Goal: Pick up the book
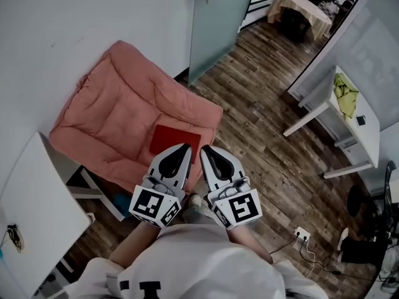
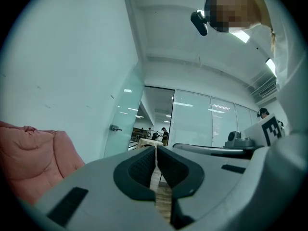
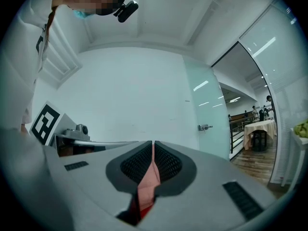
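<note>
The book point(image 1: 175, 141) is a plain red one. It lies flat on the pink cushion point(image 1: 118, 104) of the chair, near the cushion's front edge and right ahead of you. No title can be read on its cover.

Your left gripper point(image 1: 185, 146) has its jaws pressed together with nothing between them. In the head view its tip overlaps the book's near edge, and that view doesn't show whether it touches. Your right gripper point(image 1: 204, 147) sits just beside it, to the right of the book, also closed and empty. Through the slit under its pads you see only the cushion behind.

The only print near you is the black-and-white square markers on the left cube point(image 1: 154, 205) and the right cube point(image 1: 240, 207), and dark lettering on your shirt point(image 1: 140, 288) that is too cut off to read.

Well apart on your right, a white table point(image 1: 368, 136) holds a yellow-green cloth point(image 1: 345, 94) and a small dark object point(image 1: 361, 121).
</note>
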Tool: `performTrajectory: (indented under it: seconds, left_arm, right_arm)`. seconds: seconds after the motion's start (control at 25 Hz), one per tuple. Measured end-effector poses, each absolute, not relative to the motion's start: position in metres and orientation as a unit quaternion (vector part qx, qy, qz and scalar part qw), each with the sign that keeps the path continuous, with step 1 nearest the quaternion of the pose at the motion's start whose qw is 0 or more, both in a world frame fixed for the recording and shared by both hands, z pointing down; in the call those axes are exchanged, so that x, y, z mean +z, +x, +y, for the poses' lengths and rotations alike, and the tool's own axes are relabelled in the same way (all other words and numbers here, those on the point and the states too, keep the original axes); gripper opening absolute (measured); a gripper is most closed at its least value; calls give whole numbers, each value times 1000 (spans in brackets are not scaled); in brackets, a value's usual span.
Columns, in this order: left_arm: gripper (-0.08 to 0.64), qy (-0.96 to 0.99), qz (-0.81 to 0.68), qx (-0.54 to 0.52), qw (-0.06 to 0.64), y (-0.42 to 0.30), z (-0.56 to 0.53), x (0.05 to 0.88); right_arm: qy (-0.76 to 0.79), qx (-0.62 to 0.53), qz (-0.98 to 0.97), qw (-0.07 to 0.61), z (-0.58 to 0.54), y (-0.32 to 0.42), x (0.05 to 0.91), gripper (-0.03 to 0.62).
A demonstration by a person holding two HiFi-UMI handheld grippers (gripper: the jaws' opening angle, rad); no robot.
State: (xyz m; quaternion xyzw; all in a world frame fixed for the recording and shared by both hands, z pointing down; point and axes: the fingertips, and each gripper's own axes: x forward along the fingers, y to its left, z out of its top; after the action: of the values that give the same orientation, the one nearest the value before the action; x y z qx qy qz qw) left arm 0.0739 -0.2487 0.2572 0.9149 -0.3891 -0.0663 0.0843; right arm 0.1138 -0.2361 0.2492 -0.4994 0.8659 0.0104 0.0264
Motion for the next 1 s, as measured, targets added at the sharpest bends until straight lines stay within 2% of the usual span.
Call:
performTrajectory:
  seconds: [0.2, 0.64, 1.0]
  left_arm:
    - [2, 911, -400, -65, 78, 86, -282, 255]
    - [2, 911, -401, -45, 86, 63, -313, 268]
    - [3, 910, -403, -8, 100, 44, -332, 309]
  right_arm:
    - [-493, 2, 870, 20, -273, 125, 254, 35]
    - [-501, -16, 865, 19, -300, 106, 266, 35]
    - [-510, -34, 859, -4, -316, 96, 305, 37]
